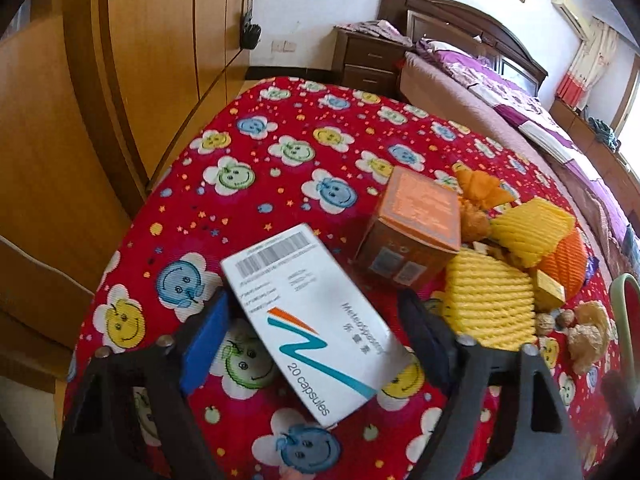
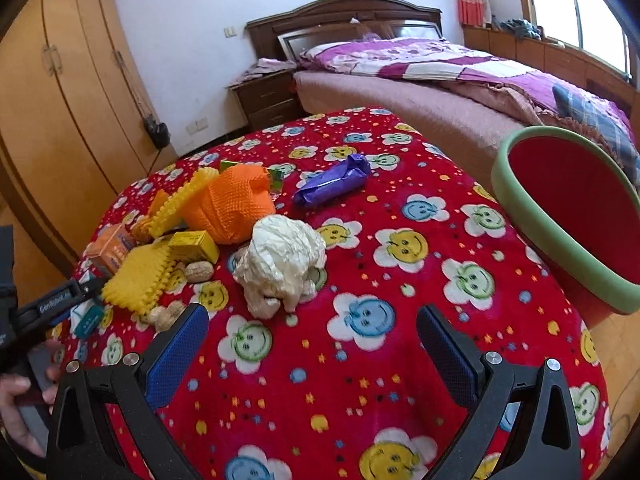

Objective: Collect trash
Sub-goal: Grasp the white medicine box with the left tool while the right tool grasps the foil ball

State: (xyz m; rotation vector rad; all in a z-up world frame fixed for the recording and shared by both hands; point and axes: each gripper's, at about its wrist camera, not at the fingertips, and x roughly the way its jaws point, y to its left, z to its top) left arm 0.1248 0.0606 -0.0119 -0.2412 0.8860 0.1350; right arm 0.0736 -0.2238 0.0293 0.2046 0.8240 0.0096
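Observation:
A white capsule box (image 1: 308, 320) lies at an angle on the red smiley-face cloth, between the fingers of my left gripper (image 1: 316, 300). The jaws stand open around it, with a slim gap showing on the right side. Trash is heaped beside it: an orange box (image 1: 416, 220), yellow foam nets (image 1: 492, 300) and an orange foam net (image 2: 232, 208). My right gripper (image 2: 312, 332) hovers open over bare cloth, just short of a crumpled white wad (image 2: 280, 264). Beyond that lies a purple wrapper (image 2: 332, 184).
A red bin with a green rim (image 2: 580, 200) stands off the table's right edge. A small yellow box (image 2: 194, 244) and nuts (image 2: 198, 272) lie by the heap. A hand (image 2: 20, 400) holds the left gripper. Wardrobe doors are on the left and a bed is behind.

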